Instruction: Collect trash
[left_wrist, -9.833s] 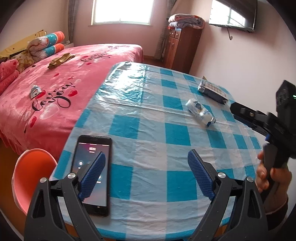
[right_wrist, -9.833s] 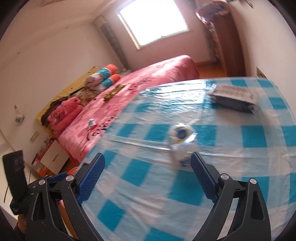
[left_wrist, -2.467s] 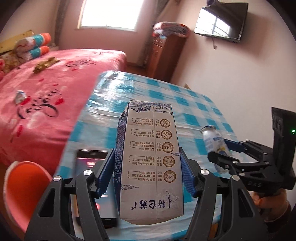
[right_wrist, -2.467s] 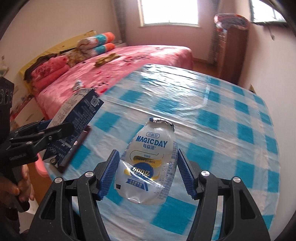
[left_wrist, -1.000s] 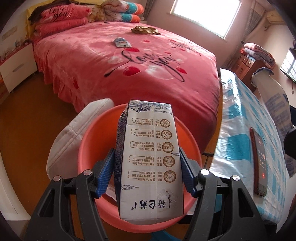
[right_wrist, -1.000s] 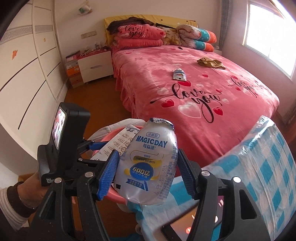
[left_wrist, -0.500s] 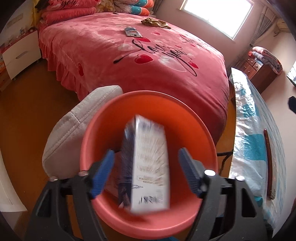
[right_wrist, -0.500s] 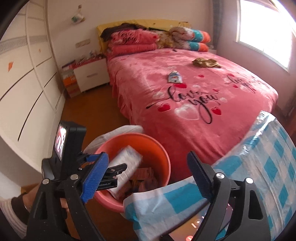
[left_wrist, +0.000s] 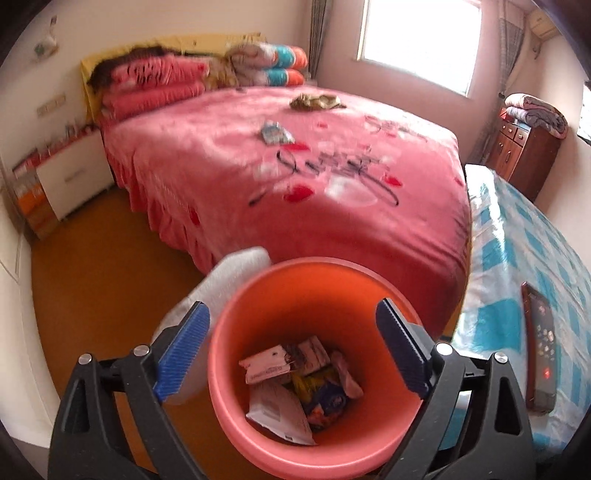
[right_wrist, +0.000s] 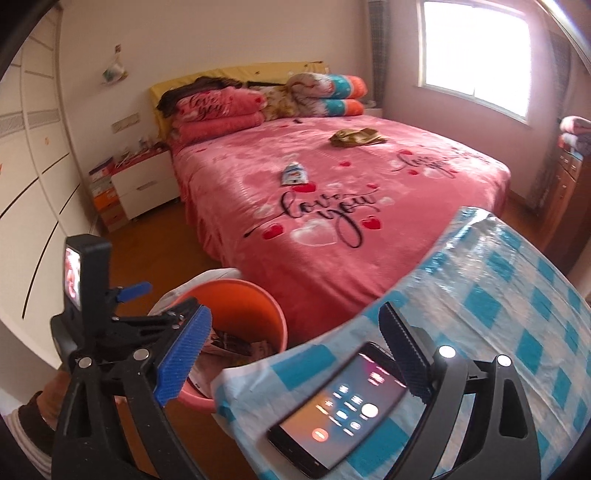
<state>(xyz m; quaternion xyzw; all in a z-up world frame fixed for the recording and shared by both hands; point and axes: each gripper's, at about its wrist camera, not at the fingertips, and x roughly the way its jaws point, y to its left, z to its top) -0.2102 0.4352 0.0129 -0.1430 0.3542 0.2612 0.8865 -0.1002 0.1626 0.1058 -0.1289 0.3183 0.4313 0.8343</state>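
Note:
The orange trash bucket (left_wrist: 258, 299) stands on the floor beside the table, and shows in the right wrist view too (right_wrist: 255, 295). Inside lie the milk carton (left_wrist: 279, 410) and other wrappers (left_wrist: 325, 395). My left gripper (left_wrist: 291, 354) is open and empty, right above the bucket's mouth. It also shows from the side in the right wrist view (right_wrist: 173, 317). My right gripper (right_wrist: 291, 354) is open and empty, above the table corner next to the bucket.
A phone (right_wrist: 340, 410) with its screen lit lies at the corner of the blue-checked table (right_wrist: 517, 314); it also shows in the left wrist view (left_wrist: 539, 343). A grey-white cushion (left_wrist: 221, 277) leans behind the bucket. A pink bed (left_wrist: 295, 177) fills the room behind.
Both grippers have opened. The milk carton has fallen from the left gripper into the bucket, and the yoghurt bottle has left the right gripper. Both views have tilted up toward the bed.

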